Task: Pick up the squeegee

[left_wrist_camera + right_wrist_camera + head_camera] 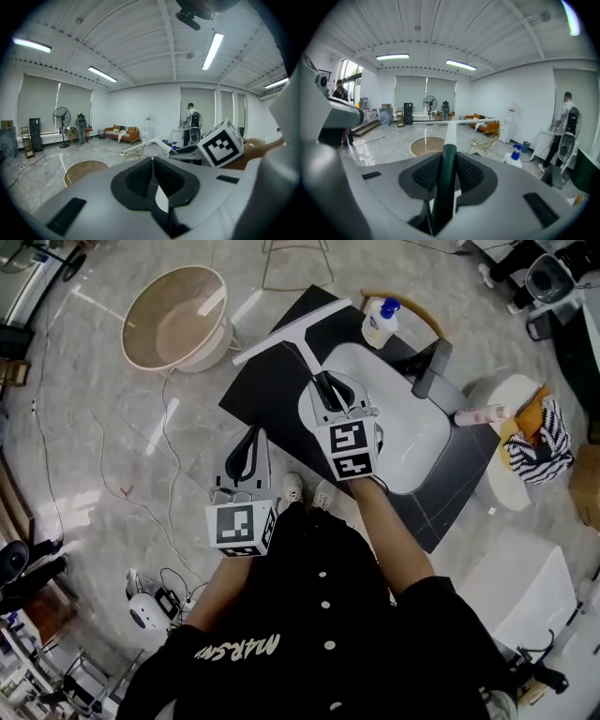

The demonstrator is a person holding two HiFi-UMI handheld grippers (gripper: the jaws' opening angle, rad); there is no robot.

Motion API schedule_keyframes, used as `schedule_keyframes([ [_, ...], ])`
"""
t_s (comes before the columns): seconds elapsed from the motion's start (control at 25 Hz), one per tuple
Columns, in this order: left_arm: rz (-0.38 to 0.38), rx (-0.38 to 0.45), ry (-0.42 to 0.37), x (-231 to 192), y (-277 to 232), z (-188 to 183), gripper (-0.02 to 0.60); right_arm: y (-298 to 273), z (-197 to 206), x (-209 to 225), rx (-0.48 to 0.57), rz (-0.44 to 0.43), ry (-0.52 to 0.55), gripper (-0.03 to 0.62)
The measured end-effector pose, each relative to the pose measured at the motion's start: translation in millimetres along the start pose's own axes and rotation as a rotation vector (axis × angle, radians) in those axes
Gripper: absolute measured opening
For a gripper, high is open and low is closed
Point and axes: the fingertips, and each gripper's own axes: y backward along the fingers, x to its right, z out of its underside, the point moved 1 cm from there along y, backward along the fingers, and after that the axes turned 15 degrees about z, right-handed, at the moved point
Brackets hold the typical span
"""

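We found the right gripper (445,161) clamped on the squeegee (292,329). Its two jaws pressed from either side on the dark green handle (446,187), which ran straight up the middle of the right gripper view. Beyond the jaws the handle turned white and ended in the long blade (454,123), lying level across the view against the far room. The left gripper (153,161) had its jaws together at the tips with nothing between them, and it sat low and left of centre in the head view, apart from the squeegee.

In the head view the squeegee lay above centre, its blade slanting over the upper edge of the black countertop (272,395), just left of the white sink (412,432) and the spray bottle (380,322). A round beige tub (176,315) stood on the floor at upper left.

We judged the pick-up nearly done: the grip was made, and the blade seemed to hang free of the counter, though no view showed a clear gap beneath it. What remained was only to hold it securely.
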Motion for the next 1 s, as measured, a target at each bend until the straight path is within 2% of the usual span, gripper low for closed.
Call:
schedule_keyframes([
  [0.16,0.044,0.057,-0.053,7,-14,-36,0.021,40,-49,53,0.118,0.109,-0.048,0.089],
  [0.36,0.102,0.148,-0.109,23,-25,-82,0.021,100,-80,106,0.241,0.193,-0.092,0.089],
  [0.6,0.152,0.225,-0.153,37,-40,-121,0.021,158,-83,152,0.318,0.285,-0.124,0.089],
  [0.8,0.164,0.244,-0.159,42,-39,-130,0.021,199,-67,176,0.347,0.367,-0.178,0.089],
  [1.0,0.175,0.249,-0.17,47,-44,-134,0.021,206,-72,189,0.407,0.423,-0.214,0.089],
])
